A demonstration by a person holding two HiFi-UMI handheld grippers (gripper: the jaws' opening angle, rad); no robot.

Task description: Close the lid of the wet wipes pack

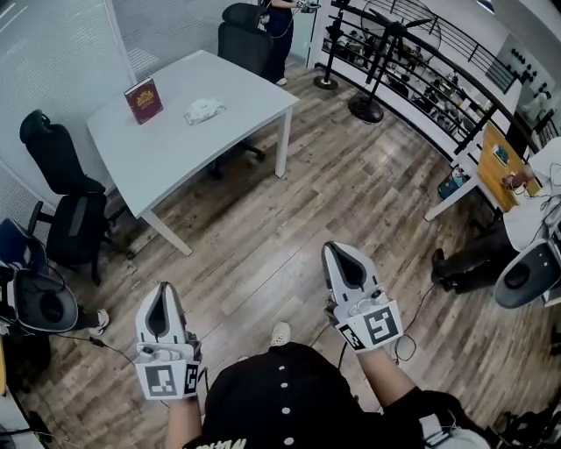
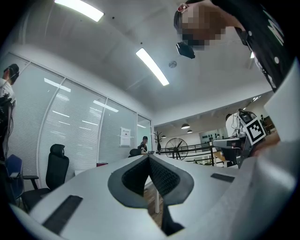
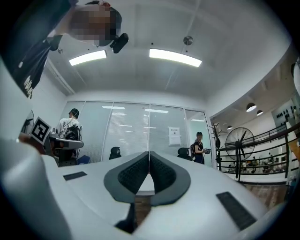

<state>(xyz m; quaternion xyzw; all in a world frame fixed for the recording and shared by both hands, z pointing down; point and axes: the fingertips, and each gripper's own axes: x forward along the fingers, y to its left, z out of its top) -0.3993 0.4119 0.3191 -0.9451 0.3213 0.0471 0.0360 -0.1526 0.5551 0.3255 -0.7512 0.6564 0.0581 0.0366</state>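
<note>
Low over the wood floor, left gripper (image 1: pixel 163 287): held out in front of the person, well short of the table. Its jaws are closed tip to tip with nothing between them, as the left gripper view shows. It aims roughly level, a touch upward.
Right gripper (image 1: pixel 331 247): alongside the left one and a little further forward, also over the floor. Its jaws are pressed together and empty, and the dark pads meet in a single seam in the right gripper view.
Marker cube (image 1: pixel 166 379): sits at the back of the left gripper, by the person's wrist. A matching one sits at the back of the right gripper.
Floor (image 1: pixel 289 219): wood planks running between the grippers and the table.
Table (image 1: pixel 210 153): white, well ahead of both grippers and off to the left in the head view, with one corner turned toward the person.
Wet wipes pack (image 1: pixel 203 110): lies flat about the middle of the table's surface, somewhat toward the far edge and well apart from both grippers. It is too small to tell how its lid stands.
Red book (image 1: pixel 144 100): flat on the surface near the edge along the glass wall, near the pack but not touching it.
Black office chair (image 1: pixel 57 153): stands at the table's left edge.
Second chair (image 1: pixel 244 39): stands by the far corner.
Standing fan (image 1: pixel 386 61): black, on the floor beyond the table's right corner, beside a black railing (image 1: pixel 456 96).
Standing person (image 1: pixel 280 26): just beyond the far chair.
Seated person (image 1: pixel 535 202): at the right edge of the head view.
</note>
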